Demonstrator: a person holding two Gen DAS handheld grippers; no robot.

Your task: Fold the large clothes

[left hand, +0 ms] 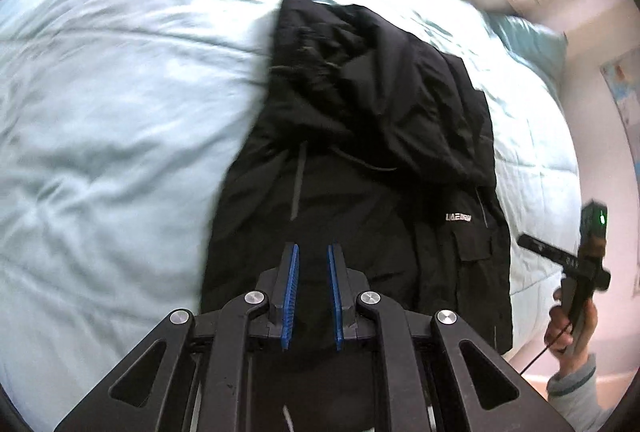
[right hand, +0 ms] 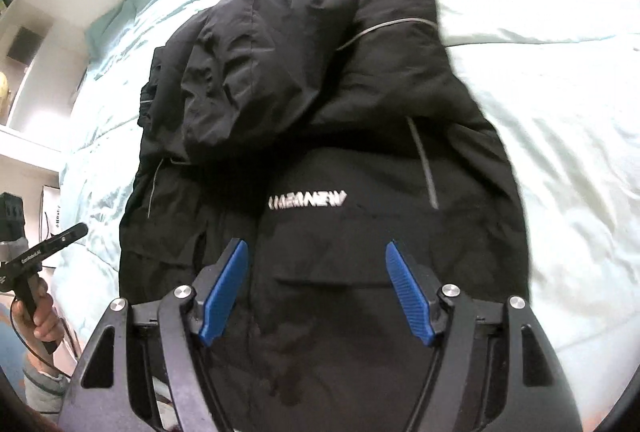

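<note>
Blue ribbed pads on the left gripper (left hand: 313, 264) stand nearly together with only a narrow slit between them, and nothing is caught there; this tool hangs above the lower body of the black padded hooded jacket (left hand: 360, 160) without touching it. Across on the other side, the right gripper (right hand: 316, 264) has its blue pads spread wide and bare, hovering over the jacket's flapped chest pocket (right hand: 320, 284), just below the white printed logo (right hand: 307, 201). Each tool also shows in the other's view, held by a hand (right hand: 38, 316) in a pale grey sleeve (left hand: 576, 392) at the bedside. Beyond the jaws, the jacket lies in a long narrow bundle on the pale mint quilted bedspread (left hand: 100, 152), its sides apparently already turned in and the hood (right hand: 312, 32) heaped at the far end toward a teal pillow (left hand: 532, 40). It looks puffy and soft, light for its bulk, with a smooth shell that probably slips and springs back when pressed. A pinch through the full thickness at the near hem corners, one per gripper, would likely hold better than a grab at the slick top layer, and the bundle could then be carried toward the hood.
</note>
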